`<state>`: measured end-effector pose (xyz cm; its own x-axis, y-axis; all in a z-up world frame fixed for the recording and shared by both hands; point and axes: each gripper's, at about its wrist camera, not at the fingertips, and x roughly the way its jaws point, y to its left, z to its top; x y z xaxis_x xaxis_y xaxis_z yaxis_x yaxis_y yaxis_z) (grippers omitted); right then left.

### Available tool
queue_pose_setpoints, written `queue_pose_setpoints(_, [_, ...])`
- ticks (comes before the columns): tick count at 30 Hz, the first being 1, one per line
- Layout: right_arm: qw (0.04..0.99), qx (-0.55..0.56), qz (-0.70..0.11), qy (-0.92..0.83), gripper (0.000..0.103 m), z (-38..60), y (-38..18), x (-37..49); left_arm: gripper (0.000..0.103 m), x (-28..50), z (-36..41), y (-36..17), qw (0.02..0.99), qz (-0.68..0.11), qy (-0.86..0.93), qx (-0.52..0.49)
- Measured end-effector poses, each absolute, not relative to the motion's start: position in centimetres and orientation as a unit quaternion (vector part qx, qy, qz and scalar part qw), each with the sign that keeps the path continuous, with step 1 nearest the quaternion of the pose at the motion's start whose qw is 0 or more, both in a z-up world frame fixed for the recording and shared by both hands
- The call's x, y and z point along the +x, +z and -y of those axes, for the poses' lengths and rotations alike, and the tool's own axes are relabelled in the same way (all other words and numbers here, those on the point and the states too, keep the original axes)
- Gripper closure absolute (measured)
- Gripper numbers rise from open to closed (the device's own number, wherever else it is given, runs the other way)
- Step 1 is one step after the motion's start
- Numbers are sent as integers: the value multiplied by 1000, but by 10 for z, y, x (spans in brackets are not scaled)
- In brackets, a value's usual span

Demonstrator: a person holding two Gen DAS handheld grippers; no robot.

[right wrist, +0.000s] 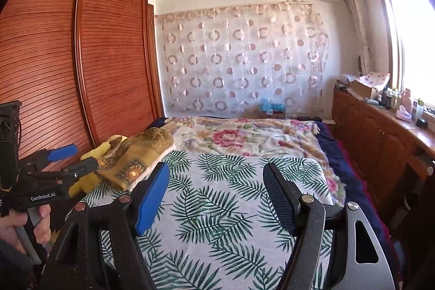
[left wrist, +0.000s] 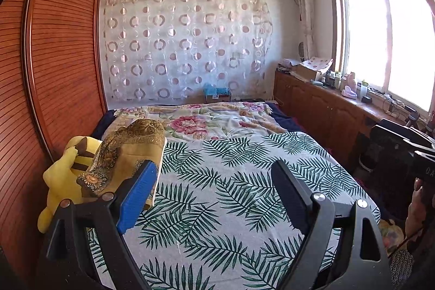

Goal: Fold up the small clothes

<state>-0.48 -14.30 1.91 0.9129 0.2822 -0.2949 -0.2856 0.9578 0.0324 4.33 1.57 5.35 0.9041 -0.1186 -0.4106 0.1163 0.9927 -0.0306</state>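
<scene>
A folded yellow-brown patterned cloth [left wrist: 130,154] [right wrist: 141,154] lies at the left side of the bed, leaning on a yellow plush toy [left wrist: 62,175] [right wrist: 108,148]. My left gripper [left wrist: 214,167] hovers open over the palm-leaf sheet [left wrist: 231,189], its blue finger just right of the cloth and nothing between the pads. My right gripper [right wrist: 216,170] is open too, above the same sheet [right wrist: 217,208] and right of the cloth. In the right wrist view the left gripper [right wrist: 84,155] shows at the far left, held by a hand [right wrist: 40,222], its tips near the plush toy.
A floral blanket [left wrist: 217,121] covers the far half of the bed. A slatted wooden wardrobe [left wrist: 59,59] stands close on the left. A low wooden cabinet [left wrist: 326,110] with clutter runs under the window on the right. A circle-patterned curtain [left wrist: 185,45] hangs on the back wall.
</scene>
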Motion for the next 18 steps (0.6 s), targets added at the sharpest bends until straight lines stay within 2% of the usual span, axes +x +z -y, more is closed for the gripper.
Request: queue_pose_setpoints(18, [978,-9,-152,140,30,140,13,15,16,43,-17,53,976,-209,-57,-5])
